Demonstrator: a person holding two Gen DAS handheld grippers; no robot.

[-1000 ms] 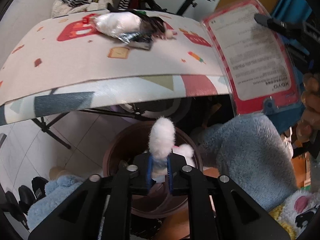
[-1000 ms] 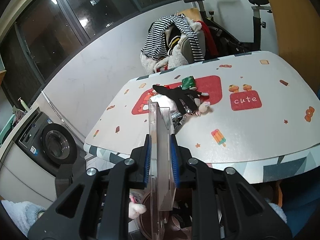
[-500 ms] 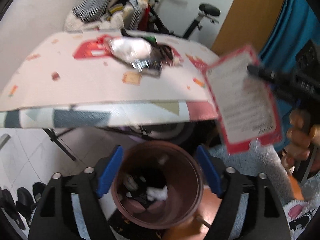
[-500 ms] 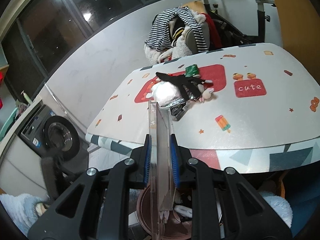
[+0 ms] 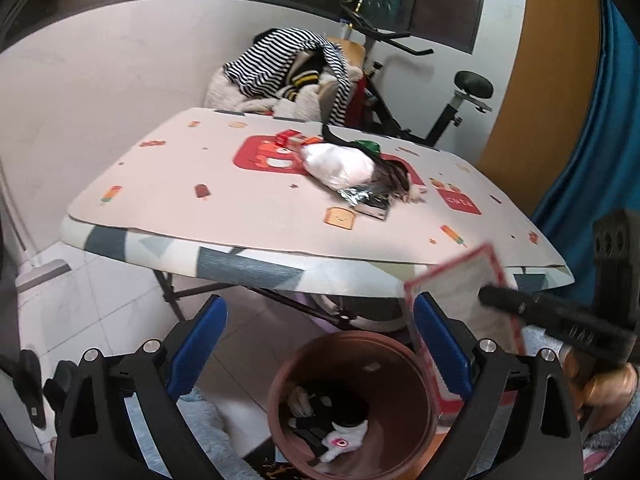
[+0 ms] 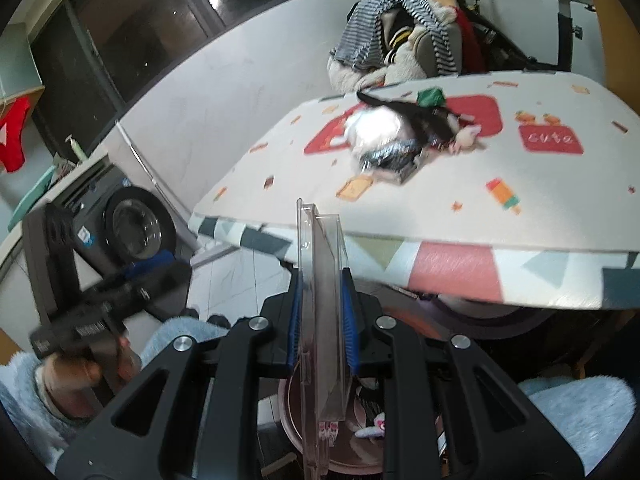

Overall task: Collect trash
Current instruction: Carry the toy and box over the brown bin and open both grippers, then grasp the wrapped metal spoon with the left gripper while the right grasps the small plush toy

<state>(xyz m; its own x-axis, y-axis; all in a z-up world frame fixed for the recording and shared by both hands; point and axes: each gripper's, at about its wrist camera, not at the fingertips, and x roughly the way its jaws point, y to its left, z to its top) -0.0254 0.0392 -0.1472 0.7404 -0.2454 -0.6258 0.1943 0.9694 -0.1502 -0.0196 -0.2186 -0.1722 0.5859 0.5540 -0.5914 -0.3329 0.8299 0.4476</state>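
Observation:
My left gripper [image 5: 320, 332] hangs above the brown bin [image 5: 404, 354], its jaws opening with nothing between them. In the bin lie a white fluffy piece [image 5: 344, 440] and dark scraps. My right gripper [image 6: 320, 296] is shut on a clear plastic package [image 6: 320, 264] with a red-bordered card, held edge-on over the bin [image 6: 290, 420]. In the left wrist view that package [image 5: 460, 296] tilts down at the bin's right rim. A pile of trash [image 5: 352, 172], a white bag, foil and dark wrappers, sits on the patterned table [image 5: 200, 184]; it also shows in the right wrist view [image 6: 392, 136].
Behind the table stand a chair heaped with striped clothes [image 5: 288, 64] and an exercise bike [image 5: 460, 92]. A washing machine [image 6: 132, 228] stands at the left. Blue curtain [image 5: 592, 160] at the right. Folding table legs [image 5: 172, 292] and fluffy blue sleeves [image 6: 576, 404] surround the bin.
My left gripper opened and let the white fluffy piece fall into the bin, then rose and tipped up. My right gripper came down toward the bin with the package.

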